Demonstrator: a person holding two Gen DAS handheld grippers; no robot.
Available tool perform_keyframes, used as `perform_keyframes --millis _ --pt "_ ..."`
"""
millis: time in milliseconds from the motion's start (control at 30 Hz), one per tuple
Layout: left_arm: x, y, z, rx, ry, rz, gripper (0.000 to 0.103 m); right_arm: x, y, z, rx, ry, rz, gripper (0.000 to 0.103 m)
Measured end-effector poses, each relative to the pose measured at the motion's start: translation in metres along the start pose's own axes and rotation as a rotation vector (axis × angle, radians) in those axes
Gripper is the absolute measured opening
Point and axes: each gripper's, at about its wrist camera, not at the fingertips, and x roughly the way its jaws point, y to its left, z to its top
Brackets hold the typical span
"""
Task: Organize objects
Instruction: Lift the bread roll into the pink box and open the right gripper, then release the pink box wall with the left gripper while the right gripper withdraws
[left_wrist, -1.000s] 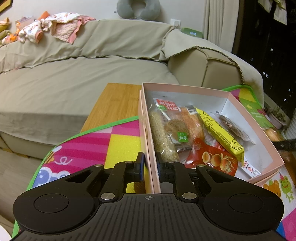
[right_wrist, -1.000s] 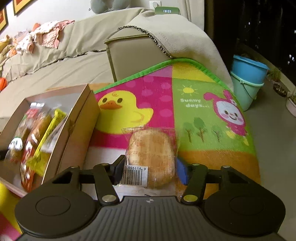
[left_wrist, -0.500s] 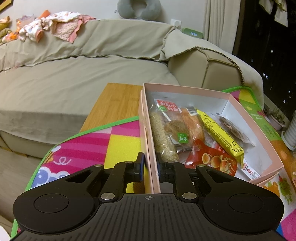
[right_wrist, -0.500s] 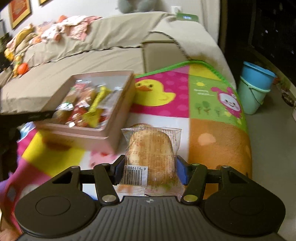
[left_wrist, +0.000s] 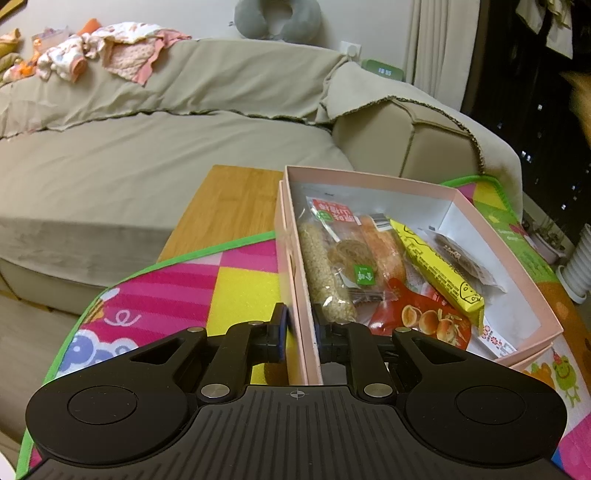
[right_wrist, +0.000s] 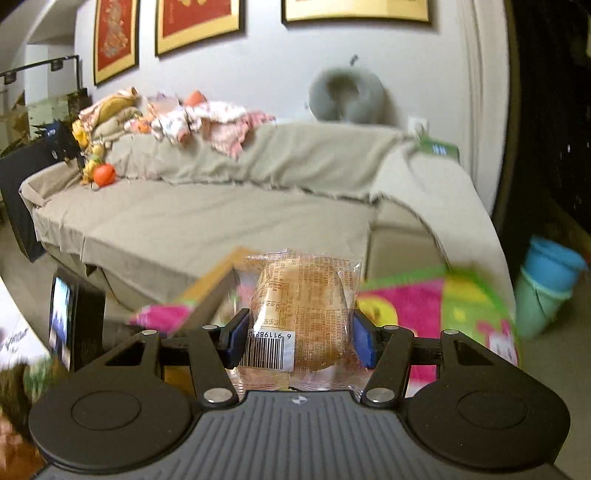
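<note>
My left gripper (left_wrist: 301, 334) is shut on the near left wall of a pink cardboard box (left_wrist: 495, 236) that stands on a colourful play mat (left_wrist: 229, 280). The box holds several wrapped snacks, among them a yellow bar (left_wrist: 436, 271), a sesame stick (left_wrist: 325, 277) and a red packet (left_wrist: 424, 317). My right gripper (right_wrist: 297, 341) is shut on a clear-wrapped round bun with a barcode label (right_wrist: 301, 306), held up in the air with the beige sofa (right_wrist: 221, 210) behind it. The box is hidden behind the bun in the right wrist view.
A wooden table top (left_wrist: 229, 206) shows beyond the mat. The beige sofa (left_wrist: 147, 166) fills the back, with clothes (left_wrist: 110, 59) and a grey neck pillow (left_wrist: 277, 18) on top. Blue and green buckets (right_wrist: 546, 284) stand on the floor at the right.
My right gripper has lifted and tilted up with the bun, so the view went from the mat and box to the sofa and wall. My left gripper has kept its hold on the box.
</note>
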Motion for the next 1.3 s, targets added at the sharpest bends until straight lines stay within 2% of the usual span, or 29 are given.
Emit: perform_keyframes --millis 100,233,400,600,700,833,967,1000,1067,1133,1200,1300 --pt "0.000 0.001 0.000 0.000 -0.002 -0.005 0.016 0.031 0.001 0.022 0.027 0.005 0.022 0.056" --pt "0.001 0.001 -0.001 0.004 -0.004 -0.010 0.017 0.083 -0.004 0.034 0.088 0.058 0.028 0.056" --pt "0.001 0.001 -0.001 0.005 -0.006 -0.014 0.017 0.139 -0.004 0.024 0.144 0.131 -0.011 0.056" --pt "0.001 0.001 -0.002 0.005 -0.007 -0.014 0.017 0.165 -0.002 0.008 0.179 0.189 -0.016 0.057" --pt "0.001 0.001 -0.002 0.005 -0.006 -0.014 0.017 0.166 -0.003 0.005 0.184 0.191 -0.015 0.058" --pt "0.001 0.001 -0.002 0.005 -0.007 -0.014 0.017 0.163 -0.006 0.004 0.184 0.186 -0.015 0.064" --pt "0.001 0.001 -0.002 0.007 -0.006 -0.014 0.017 0.153 -0.011 -0.003 0.177 0.184 -0.009 0.065" --pt "0.001 0.001 -0.002 0.009 -0.007 -0.016 0.017 0.147 -0.012 -0.006 0.163 0.180 -0.008 0.066" --pt "0.002 0.001 -0.002 0.011 -0.008 -0.019 0.017 0.129 -0.013 -0.016 0.111 0.159 -0.002 0.077" --pt "0.002 0.000 -0.001 0.013 -0.008 -0.016 0.017 0.105 -0.013 -0.028 0.060 0.132 0.037 0.084" --pt "0.003 -0.002 -0.001 0.019 -0.009 -0.004 0.016 0.080 -0.017 -0.043 0.017 0.118 0.061 0.085" --pt "0.005 -0.013 0.000 0.044 -0.009 0.017 0.015 0.051 -0.020 -0.071 -0.023 0.113 0.046 0.085"
